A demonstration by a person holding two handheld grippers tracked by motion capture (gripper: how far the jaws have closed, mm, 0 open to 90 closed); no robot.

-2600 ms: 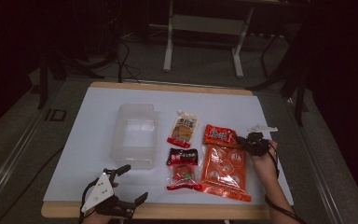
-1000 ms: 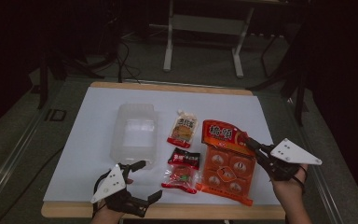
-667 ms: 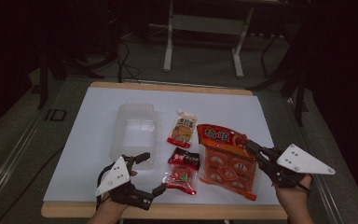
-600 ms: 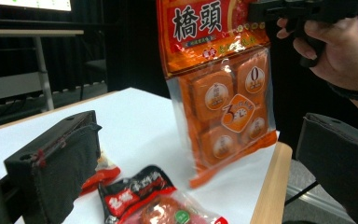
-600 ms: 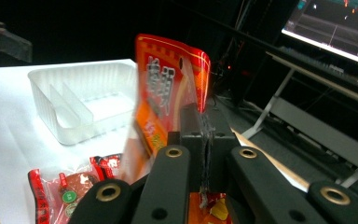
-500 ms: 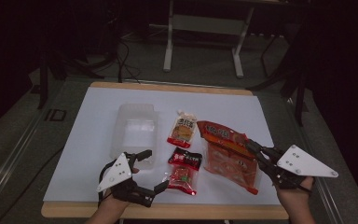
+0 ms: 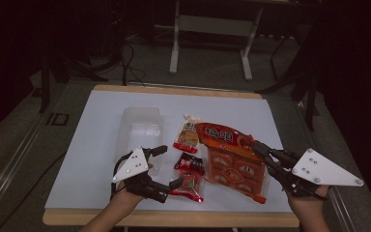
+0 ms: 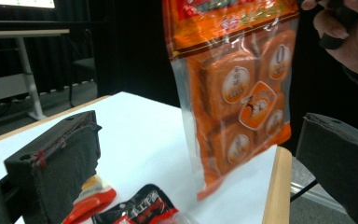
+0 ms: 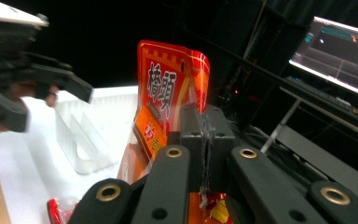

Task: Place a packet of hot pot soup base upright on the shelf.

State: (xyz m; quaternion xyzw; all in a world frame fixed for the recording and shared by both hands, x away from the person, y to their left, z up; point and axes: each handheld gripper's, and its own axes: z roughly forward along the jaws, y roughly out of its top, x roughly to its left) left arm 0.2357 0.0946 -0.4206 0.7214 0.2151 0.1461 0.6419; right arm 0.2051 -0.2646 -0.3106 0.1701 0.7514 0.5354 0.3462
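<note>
The right gripper (image 7: 260, 148) has its jaws clenched on the top edge of the large orange snack bag (image 7: 232, 164), which hangs tilted just above the desk (image 7: 96, 125), right of the clear plastic container (image 7: 140, 133). The left gripper (image 7: 169, 166), jaws released and empty, hovers in front of that container, beside the small red packets (image 7: 189, 181).

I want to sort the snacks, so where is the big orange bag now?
The big orange bag hangs at the right of the high view, pinched at its edge by the right gripper, its bottom near the table's front edge, beside the small red packets.
</note>
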